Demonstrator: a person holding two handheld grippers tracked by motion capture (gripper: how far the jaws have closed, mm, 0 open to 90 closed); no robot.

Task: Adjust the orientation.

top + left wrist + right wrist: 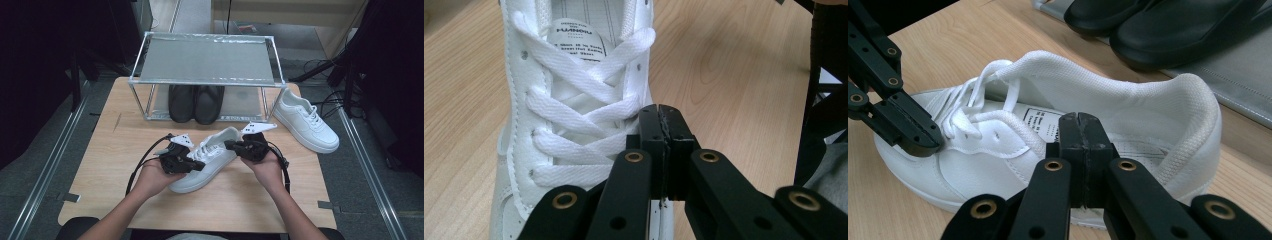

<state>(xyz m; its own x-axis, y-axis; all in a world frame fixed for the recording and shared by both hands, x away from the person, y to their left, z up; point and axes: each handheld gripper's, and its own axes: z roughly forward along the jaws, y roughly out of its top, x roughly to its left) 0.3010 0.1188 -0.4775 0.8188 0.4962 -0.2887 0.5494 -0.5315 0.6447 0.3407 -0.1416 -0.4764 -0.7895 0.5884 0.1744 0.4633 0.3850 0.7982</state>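
Diagonally: sneaker (202, 167) toe near-left, heel far-right, on table (120, 145).

- White sneaker (574, 125): toe and heel cut off in the left gripper view
- Tongue label print too small to read
- Black shoes (196, 102): heels hidden under the rack (207, 57) shelf
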